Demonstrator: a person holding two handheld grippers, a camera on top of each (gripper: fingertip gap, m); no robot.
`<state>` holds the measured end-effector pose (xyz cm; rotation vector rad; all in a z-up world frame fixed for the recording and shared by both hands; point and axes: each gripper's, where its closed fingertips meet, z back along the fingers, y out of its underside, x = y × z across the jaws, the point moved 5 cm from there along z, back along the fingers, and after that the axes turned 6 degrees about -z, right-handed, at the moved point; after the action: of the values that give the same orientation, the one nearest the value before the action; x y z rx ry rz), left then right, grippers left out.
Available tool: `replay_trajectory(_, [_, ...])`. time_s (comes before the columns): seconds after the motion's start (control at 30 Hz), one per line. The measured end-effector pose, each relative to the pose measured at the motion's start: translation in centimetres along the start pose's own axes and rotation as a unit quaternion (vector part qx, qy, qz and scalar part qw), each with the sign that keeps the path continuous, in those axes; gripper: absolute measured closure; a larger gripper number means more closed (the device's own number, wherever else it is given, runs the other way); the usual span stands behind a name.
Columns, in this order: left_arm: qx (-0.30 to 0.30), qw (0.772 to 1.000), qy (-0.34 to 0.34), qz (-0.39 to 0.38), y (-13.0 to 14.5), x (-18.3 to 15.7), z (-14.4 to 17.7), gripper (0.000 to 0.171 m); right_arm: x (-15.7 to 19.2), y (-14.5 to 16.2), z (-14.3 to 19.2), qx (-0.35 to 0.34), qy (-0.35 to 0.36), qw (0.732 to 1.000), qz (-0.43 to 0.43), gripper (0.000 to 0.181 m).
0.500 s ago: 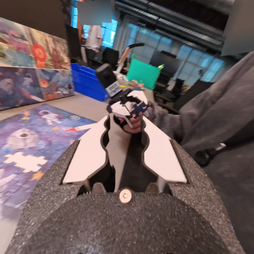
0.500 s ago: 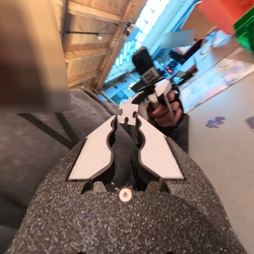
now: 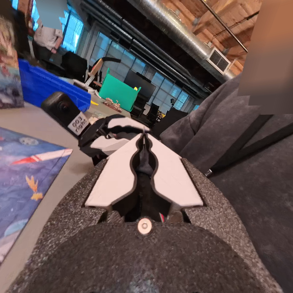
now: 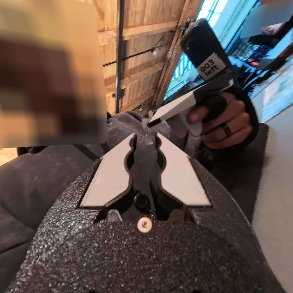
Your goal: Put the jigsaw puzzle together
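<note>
Two grippers: I have both raised off the table (image 3: 47,120), tips meeting in front of the grey sleeve (image 3: 222,126).
Left gripper (image 3: 144,134): my fingers are pinched together on the puzzle piece (image 4: 146,122), seen edge-on as a thin sliver at the tips.
Right gripper (image 4: 146,136): my fingers stand apart, just around the piece's lower end; I cannot tell if they touch it.
Jigsaw puzzle (image 3: 23,174): flat on the table at left, space picture up.
Blue bin (image 3: 47,85): behind it.

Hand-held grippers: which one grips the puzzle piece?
The left hand-held gripper, pinched shut on the puzzle piece; the right hand-held gripper stands open.
</note>
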<state>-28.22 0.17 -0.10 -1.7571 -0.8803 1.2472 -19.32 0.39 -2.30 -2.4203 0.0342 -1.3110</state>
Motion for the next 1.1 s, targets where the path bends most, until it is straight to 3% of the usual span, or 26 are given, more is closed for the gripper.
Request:
replay_trajectory(0.1, [0.016, 0.995, -0.05, 0.089, 0.7, 2.2, 0.9, 0.17, -0.4, -1.5, 1.7, -0.029, 0.084, 0.996, 0.031, 0.153])
replay_trajectory(0.2, [0.01, 0.981, -0.106, 0.161, 1.3, 4.3, 2.4, 0.17, -0.7, -3.5, 3.6, -0.026, 0.24, 0.965, 0.102, 0.158])
replay_trajectory(0.3, [0.041, 0.961, -0.18, 0.205, 2.1, 6.8, 4.2, 0.171, -1.6, -6.4, 5.8, -0.001, 0.426, 0.893, 0.143, 0.156])
replay_trajectory(0.4, [0.126, 0.93, -0.275, 0.208, 2.8, 10.0, 6.3, 0.17, -3.4, -9.3, 7.8, 0.061, 0.573, 0.794, 0.193, 0.159])
replay_trajectory(0.5, [0.209, 0.906, -0.301, 0.21, 2.6, 12.8, 7.3, 0.17, -6.3, -11.7, 9.7, 0.095, 0.667, 0.706, 0.218, 0.161])
replay_trajectory(0.57, [0.241, 0.898, -0.309, 0.203, 2.3, 14.8, 7.4, 0.17, -7.6, -12.2, 10.3, 0.074, 0.692, 0.678, 0.239, 0.164])
replay_trajectory(0.7, [0.255, 0.903, -0.252, 0.235, 1.7, 16.7, 6.4, 0.17, -8.8, -10.3, 9.7, 0.035, 0.648, 0.719, 0.25, 0.181])
replay_trajectory(0.8, [0.263, 0.904, -0.234, 0.244, 1.6, 17.8, 6.0, 0.17, -8.9, -9.9, 10.7, 0.046, 0.661, 0.7, 0.266, 0.181])
replay_trajectory(0.87, [0.252, 0.907, -0.225, 0.253, 1.3, 18.2, 6.0, 0.17, -8.8, -10.2, 10.8, 0.049, 0.656, 0.704, 0.268, 0.181])
replay_trajectory(1.03, [0.235, 0.909, -0.22, 0.266, 1.6, 19.2, 6.2, 0.17, -9.1, -9.7, 9.9, 0.028, 0.603, 0.762, 0.234, 0.178])
replay_trajectory(1.1, [0.244, 0.904, -0.224, 0.27, 2.1, 19.9, 6.3, 0.171, -9.2, -9.6, 9.7, 0.036, 0.603, 0.762, 0.233, 0.177])
